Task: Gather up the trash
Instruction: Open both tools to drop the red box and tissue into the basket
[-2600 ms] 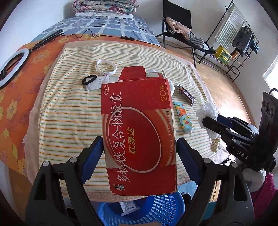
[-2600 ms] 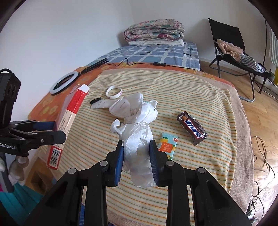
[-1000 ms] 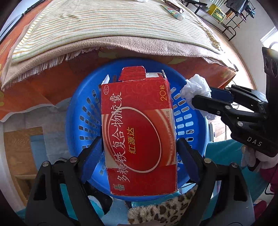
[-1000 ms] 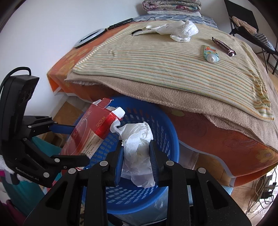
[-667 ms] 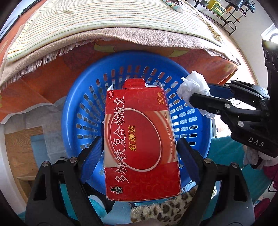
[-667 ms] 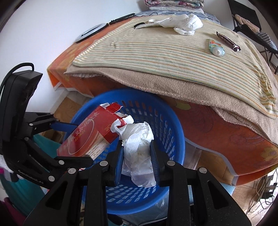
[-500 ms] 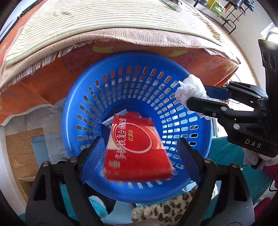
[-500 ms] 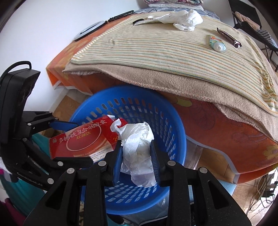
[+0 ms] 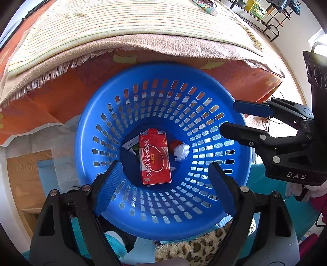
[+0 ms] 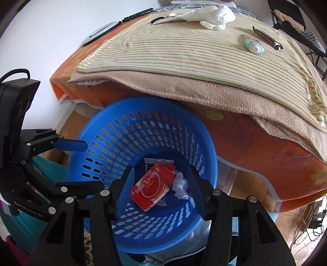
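A blue perforated basket (image 9: 98, 122) stands on the floor beside the bed; it also shows in the right wrist view (image 10: 204, 143). At its bottom lie a red medicine box (image 9: 154, 158) (image 10: 152, 187) and a crumpled white tissue (image 9: 181, 151) (image 10: 179, 187). My left gripper (image 9: 163, 185) is open and empty above the basket's near rim. My right gripper (image 10: 160, 191) is open and empty over the basket. On the bed lie a white plastic bag (image 10: 214, 15), a small tube (image 10: 253, 47) and a candy bar wrapper (image 10: 267, 38).
The bed (image 10: 184, 61) with a striped blanket overhangs the basket's far side. A ring light (image 10: 100, 32) lies at the bed's far left. A leopard-print cloth (image 9: 194, 247) and teal items lie on the floor near the basket. A folding chair (image 10: 294, 16) stands at the far right.
Both grippers moved from over the bed down to the basket. The left gripper opened and dropped the red box; the right gripper opened and dropped the tissue. Both now lie in the basket.
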`<control>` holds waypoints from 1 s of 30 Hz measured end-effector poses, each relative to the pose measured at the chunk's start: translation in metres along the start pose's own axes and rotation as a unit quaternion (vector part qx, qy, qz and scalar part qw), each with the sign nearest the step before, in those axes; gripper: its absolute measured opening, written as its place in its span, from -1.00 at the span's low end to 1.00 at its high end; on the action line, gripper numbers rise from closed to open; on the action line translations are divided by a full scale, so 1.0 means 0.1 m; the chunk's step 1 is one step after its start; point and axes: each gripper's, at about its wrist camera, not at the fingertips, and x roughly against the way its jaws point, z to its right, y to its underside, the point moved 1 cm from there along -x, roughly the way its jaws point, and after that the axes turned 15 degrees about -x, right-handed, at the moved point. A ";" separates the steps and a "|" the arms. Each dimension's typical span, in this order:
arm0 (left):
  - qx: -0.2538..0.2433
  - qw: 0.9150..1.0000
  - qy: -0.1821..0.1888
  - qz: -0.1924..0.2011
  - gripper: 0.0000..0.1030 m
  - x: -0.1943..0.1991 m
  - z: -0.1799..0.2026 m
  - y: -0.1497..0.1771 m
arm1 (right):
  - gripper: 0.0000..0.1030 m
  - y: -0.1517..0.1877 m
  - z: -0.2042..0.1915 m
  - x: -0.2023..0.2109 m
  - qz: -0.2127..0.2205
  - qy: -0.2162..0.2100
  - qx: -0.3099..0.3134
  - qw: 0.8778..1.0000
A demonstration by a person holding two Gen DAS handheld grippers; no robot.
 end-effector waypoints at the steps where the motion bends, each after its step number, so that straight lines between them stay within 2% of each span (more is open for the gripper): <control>1: 0.000 1.000 0.000 0.000 0.70 0.01 -0.01 0.00 | 0.01 0.00 0.00 0.00 0.000 0.001 0.000 1.000; 8: 0.003 1.000 -0.003 0.004 0.70 0.03 -0.02 -0.02 | 0.04 -0.01 0.01 0.00 0.002 0.007 -0.007 1.000; 19: 0.003 1.000 -0.011 0.014 0.70 0.07 -0.05 -0.07 | 0.26 -0.04 0.04 0.07 0.010 0.020 -0.015 1.000; 25: 0.005 0.999 -0.013 0.035 0.70 0.19 -0.08 -0.14 | 0.34 -0.12 0.08 0.14 0.019 0.032 -0.024 0.999; 30: -0.010 0.997 -0.029 0.065 0.70 0.38 -0.07 -0.27 | 0.34 -0.19 0.11 0.23 0.026 0.036 -0.032 0.998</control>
